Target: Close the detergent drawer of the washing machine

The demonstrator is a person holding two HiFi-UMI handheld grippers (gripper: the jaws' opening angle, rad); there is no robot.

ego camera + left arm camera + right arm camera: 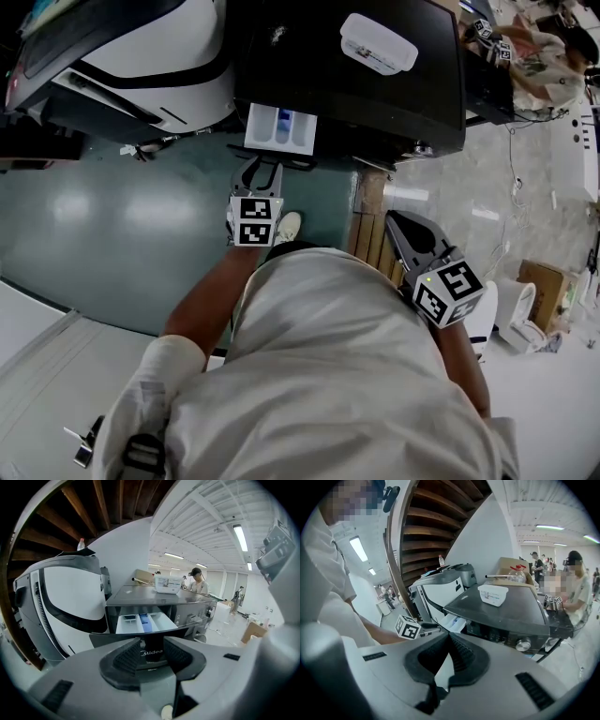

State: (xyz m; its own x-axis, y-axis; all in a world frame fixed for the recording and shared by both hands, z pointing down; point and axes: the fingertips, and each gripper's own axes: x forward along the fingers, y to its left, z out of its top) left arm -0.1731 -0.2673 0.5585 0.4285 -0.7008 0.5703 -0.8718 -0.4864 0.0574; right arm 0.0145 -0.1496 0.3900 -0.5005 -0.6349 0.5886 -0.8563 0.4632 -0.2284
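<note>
From the head view, the detergent drawer [279, 128] stands pulled out of the front of the washing machine [375, 84], with its white compartments showing. The left gripper [255, 176] is pointed at the drawer's front edge, very near it. The right gripper [398, 225] is held low and to the side, well apart from the drawer. I judge the closing has not begun: this is the approach to the push.

In the left gripper view, the left gripper [151, 645] has its jaws clearly apart. The dark front panel of the detergent drawer [145, 622] fills the gap between them. The panel is wider than the gap, so the pads do not clamp it. I cannot tell if the tips already touch it. The next move probably calls for a straight, level push along the drawer's line, so that it slides into the washing machine [159, 595] without jamming.

In the right gripper view, the right gripper [446, 639] has its tips brought together on nothing. The detergent drawer [452, 620] is seen far ahead, open, at the corner of the washing machine [511, 611].
</note>
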